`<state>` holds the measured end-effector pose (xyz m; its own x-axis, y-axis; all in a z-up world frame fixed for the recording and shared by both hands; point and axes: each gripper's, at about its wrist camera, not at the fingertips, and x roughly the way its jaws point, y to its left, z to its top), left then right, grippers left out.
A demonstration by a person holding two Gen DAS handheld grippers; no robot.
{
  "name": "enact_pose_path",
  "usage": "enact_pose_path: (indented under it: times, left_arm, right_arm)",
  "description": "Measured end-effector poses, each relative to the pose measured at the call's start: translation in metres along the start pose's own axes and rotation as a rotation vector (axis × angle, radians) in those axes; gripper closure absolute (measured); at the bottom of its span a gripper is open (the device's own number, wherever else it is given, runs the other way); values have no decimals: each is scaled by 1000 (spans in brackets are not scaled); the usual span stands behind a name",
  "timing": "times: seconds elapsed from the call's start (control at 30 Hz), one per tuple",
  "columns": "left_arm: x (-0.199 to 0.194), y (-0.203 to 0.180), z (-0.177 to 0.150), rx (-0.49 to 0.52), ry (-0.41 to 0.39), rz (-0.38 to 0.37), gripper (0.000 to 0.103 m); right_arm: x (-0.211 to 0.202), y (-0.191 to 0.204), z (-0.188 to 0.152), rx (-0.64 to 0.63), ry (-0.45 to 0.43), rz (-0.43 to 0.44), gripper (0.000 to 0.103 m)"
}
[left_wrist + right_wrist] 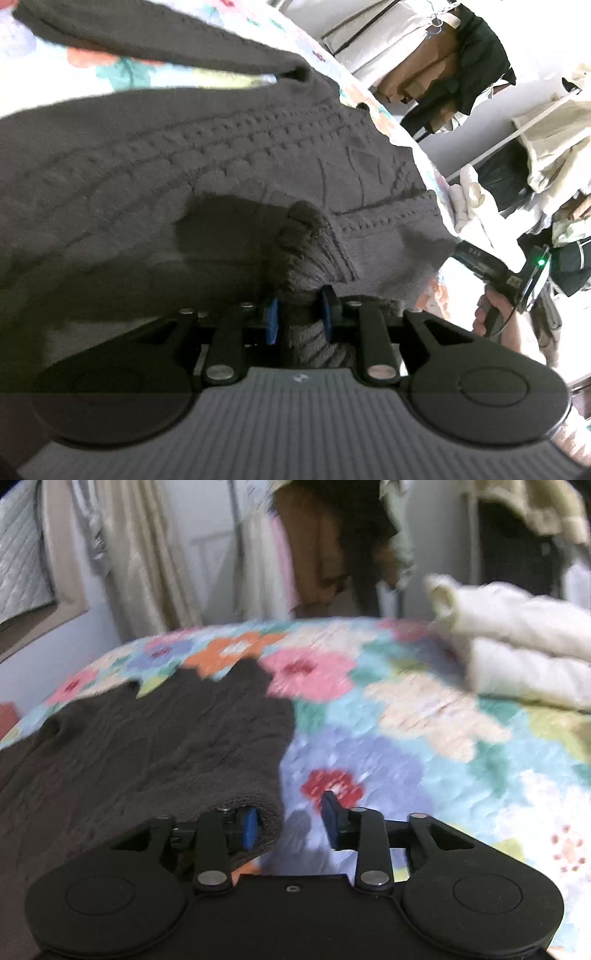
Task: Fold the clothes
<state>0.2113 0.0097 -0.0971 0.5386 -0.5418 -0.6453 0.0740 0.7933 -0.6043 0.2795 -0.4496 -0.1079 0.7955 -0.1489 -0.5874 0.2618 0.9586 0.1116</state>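
On the floral quilt [92, 79] in the left wrist view lies a dark cable-knit sweater [184, 166]; the left gripper [300, 314] pinches a bunched ribbed edge of it between its blue pads [272, 320]. Across the bed, the right wrist view shows the right gripper [291, 821] spread wide, its left pad against the sweater's [159, 738] hem, the other over bare quilt [406, 720]. Folded cream bedding [517, 646] sits well apart.

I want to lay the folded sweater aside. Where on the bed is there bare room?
Bare floral quilt lies between the dark sweater on the left and the folded cream jacket at the far right. The open right gripper faces it. The left side is crowded with sweater.
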Motion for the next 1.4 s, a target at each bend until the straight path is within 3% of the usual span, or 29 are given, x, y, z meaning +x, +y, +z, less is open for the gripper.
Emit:
enact_pose_path:
  times: [0.07,0.27,0.37,0.47,0.57,0.63,0.73,0.8,0.83,0.87,0.9,0.97,1.07,1.13,1.2,1.4]
  left_arm:
    - [-14,-4,-1,21,-26,0,82]
    - [-28,0,-13,3,-23,-18,60]
    - [-18,12,-17,-60,12,-36,50]
    - [-8,19,-20,-144,50,-79,47]
    - [-15,18,-26,-138,62,-71,46]
    - [-30,19,-39,-136,50,-82,44]
    - [-36,20,-48,-128,55,-92,39]
    - [-30,16,-45,-112,55,-63,38]
    - [-27,14,-44,-108,52,-47,38]
    - [-26,14,-43,-120,45,-44,35]
    - [-25,16,-44,-147,38,-51,29]
    - [-17,20,-44,-206,45,-59,26]
    - [-4,21,-43,-225,64,-82,26]
    - [2,16,-42,-179,59,-57,33]
    - [5,10,-41,-127,39,-13,55]
    - [0,5,-38,-80,7,47,72]
  right_arm:
    - [0,3,8,10,3,13,54]
    - [8,-13,13,200,104,109,48]
    - [9,-11,7,202,131,160,48]
    - [10,-8,1,204,158,211,48]
    - [11,-6,-5,207,184,262,48]
    - [16,4,-8,141,211,288,48]
    - [27,20,-2,28,215,215,48]
    - [24,19,6,44,140,172,59]
    - [20,15,9,70,108,177,78]
    - [17,11,11,96,77,182,84]
    - [13,7,13,122,46,188,84]
    - [11,2,8,150,75,182,84]
    - [9,-6,0,191,121,172,74]
    - [3,-8,-8,220,152,196,69]
    - [-8,-1,-19,224,198,244,58]
    - [-33,48,-66,114,325,404,56]
